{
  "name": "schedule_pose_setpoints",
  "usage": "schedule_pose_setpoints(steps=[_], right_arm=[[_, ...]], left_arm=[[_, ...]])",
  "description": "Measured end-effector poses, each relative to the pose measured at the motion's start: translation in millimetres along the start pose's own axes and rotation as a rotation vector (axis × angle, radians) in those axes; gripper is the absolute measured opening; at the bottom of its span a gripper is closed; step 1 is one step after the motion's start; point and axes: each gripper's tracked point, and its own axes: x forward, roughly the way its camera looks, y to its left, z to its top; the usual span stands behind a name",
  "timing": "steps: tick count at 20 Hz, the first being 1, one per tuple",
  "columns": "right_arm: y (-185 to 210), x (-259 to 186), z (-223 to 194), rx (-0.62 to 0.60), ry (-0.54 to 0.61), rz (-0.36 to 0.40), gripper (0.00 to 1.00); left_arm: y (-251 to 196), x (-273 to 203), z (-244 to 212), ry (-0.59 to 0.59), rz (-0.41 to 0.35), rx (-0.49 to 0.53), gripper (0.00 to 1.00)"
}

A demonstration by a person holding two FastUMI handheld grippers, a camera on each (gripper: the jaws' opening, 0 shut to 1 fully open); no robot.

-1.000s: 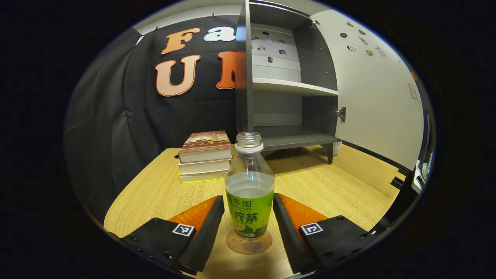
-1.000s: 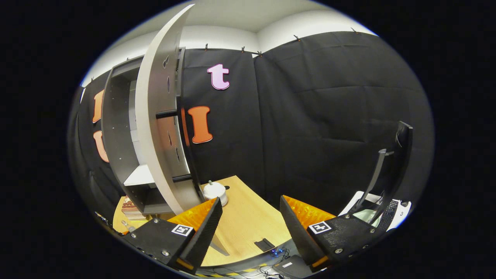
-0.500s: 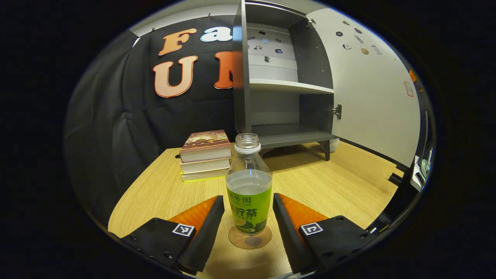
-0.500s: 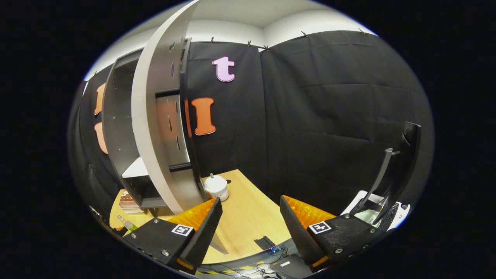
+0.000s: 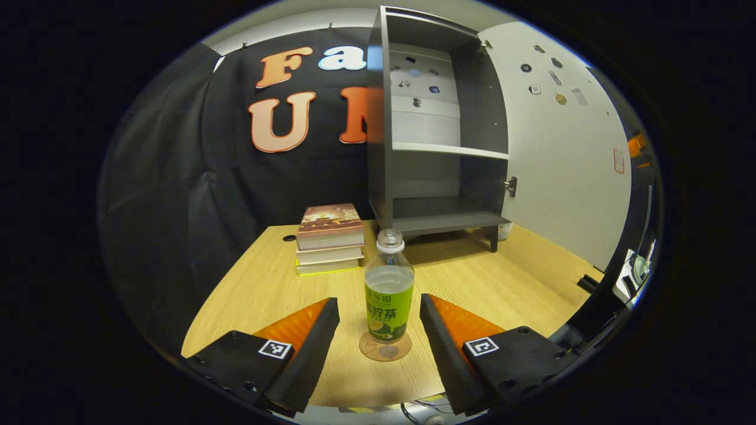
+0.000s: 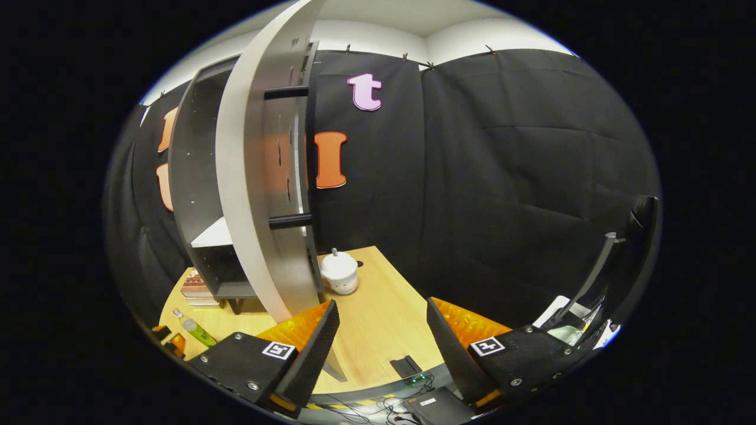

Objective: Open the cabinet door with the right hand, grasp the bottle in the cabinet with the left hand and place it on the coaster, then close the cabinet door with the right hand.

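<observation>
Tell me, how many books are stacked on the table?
3 books, in one stack on the table, left of the cabinet and behind the bottle. More could be hidden behind them.

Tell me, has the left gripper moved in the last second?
Yes. The left gripper has backed away from the bottle, which stands on the coaster and now looks smaller between the open fingers.

I see a clear glossy plastic bottle [image 5: 388, 289] with shiny green label; bench [image 5: 520, 277] pale matt wood grain; cabinet [image 5: 437, 130] smooth matt grey board; white pot [image 6: 339, 273] glossy, ceramic-looking
</observation>
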Motion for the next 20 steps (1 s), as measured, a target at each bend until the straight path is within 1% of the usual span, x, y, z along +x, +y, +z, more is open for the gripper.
schedule_pose_setpoints(steps=[2, 5, 7, 8, 9, 12, 14, 17, 20], right_arm=[[2, -1, -3, 0.004, 0.004, 0.015, 0.92], [7, 0, -5, -0.006, 0.006, 0.036, 0.92], [9, 0, -5, -0.009, 0.001, 0.047, 0.91], [10, 0, -4, -0.010, 0.000, 0.052, 0.90], [13, -1, -5, -0.013, -0.002, 0.058, 0.90], [21, 0, -5, -0.027, -0.002, 0.086, 0.89], [34, -4, -6, -0.033, 0.001, 0.122, 0.89], [70, -9, -11, -0.033, 0.006, 0.186, 0.89], [96, -11, -13, -0.019, 0.013, 0.241, 0.89]], left_arm=[[11, -20, 32, -0.031, 0.027, -0.018, 0.91], [31, -44, 88, -0.095, 0.078, -0.017, 0.99], [42, -56, 123, -0.137, 0.104, -0.012, 0.98], [46, -62, 139, -0.154, 0.114, -0.006, 1.00], [50, -67, 154, -0.173, 0.122, 0.001, 0.98], [54, -82, 196, -0.213, 0.119, 0.018, 0.98], [58, -90, 223, -0.241, 0.122, 0.030, 0.98], [70, -102, 256, -0.268, 0.138, 0.041, 0.99], [87, -110, 285, -0.296, 0.155, -0.001, 0.97]])
